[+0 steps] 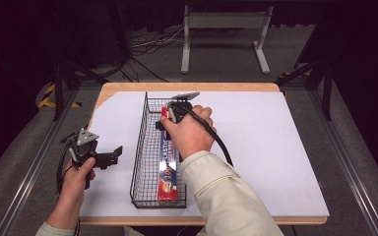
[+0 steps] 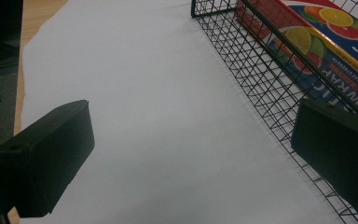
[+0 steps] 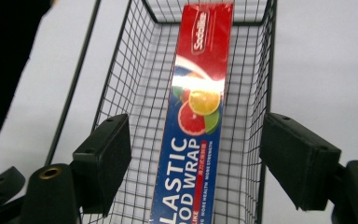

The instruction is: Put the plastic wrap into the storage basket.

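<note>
Right gripper view: wrap box (image 3: pixel 196 121) lies below open right tool (image 3: pixel 196 163).

Right tongs (image 1: pixel 170 119), gripped in the right hand (image 1: pixel 191 132), point toward 12 o'clock with the jaws parted and nothing between them. Left tongs (image 1: pixel 109 157), in the left hand (image 1: pixel 78 173), point toward 3 o'clock, jaws wide apart, likewise empty.

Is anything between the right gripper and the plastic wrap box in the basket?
Nothing visible. The right gripper hangs open above the plastic wrap box, which lies flat in the wire basket; only the basket's walls flank it.
</note>
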Tool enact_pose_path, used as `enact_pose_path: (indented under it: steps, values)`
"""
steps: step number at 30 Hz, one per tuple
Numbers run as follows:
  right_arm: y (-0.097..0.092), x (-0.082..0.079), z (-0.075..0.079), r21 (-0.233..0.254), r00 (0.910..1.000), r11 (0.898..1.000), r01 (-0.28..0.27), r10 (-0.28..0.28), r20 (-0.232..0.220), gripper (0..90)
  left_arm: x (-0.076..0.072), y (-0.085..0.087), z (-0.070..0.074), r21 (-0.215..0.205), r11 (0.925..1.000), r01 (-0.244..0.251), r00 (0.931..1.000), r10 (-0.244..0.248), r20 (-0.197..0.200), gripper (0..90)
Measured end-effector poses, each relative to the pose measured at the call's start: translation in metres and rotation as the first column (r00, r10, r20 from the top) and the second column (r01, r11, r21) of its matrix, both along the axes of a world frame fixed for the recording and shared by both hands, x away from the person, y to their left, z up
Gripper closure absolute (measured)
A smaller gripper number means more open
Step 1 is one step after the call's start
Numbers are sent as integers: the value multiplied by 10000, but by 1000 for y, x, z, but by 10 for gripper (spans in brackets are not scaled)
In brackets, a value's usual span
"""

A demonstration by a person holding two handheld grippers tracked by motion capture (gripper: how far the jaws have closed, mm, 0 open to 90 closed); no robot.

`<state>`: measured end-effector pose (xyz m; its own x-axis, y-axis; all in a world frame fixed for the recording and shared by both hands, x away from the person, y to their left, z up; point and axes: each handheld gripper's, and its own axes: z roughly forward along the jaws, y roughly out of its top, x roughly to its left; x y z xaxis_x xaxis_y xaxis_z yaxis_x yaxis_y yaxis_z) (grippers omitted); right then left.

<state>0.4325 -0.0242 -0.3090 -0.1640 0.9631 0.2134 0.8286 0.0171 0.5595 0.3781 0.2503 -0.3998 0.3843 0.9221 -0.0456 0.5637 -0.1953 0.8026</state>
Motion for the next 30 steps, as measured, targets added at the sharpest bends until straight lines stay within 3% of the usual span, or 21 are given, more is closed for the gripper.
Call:
enact_pose_path:
  steps: [11, 22, 30]
  values:
    - [-30, -8, 22, 72, 9957, 9974, -721, 716, 591, 227, 1, 3, -2, 4, 10000, -43, 9999, 43, -146, 1]
    - [-71, -7, 31, 171, 9962, 9985, -516, 503, 710, 215, 1, 4, -2, -12, 10000, -42, 9999, 42, -161, 1]
    - [-100, -4, 37, -61, 9891, 9951, -983, 984, 1095, 192, 2, 10, -2, -234, 9997, -59, 9996, 53, -267, 1]
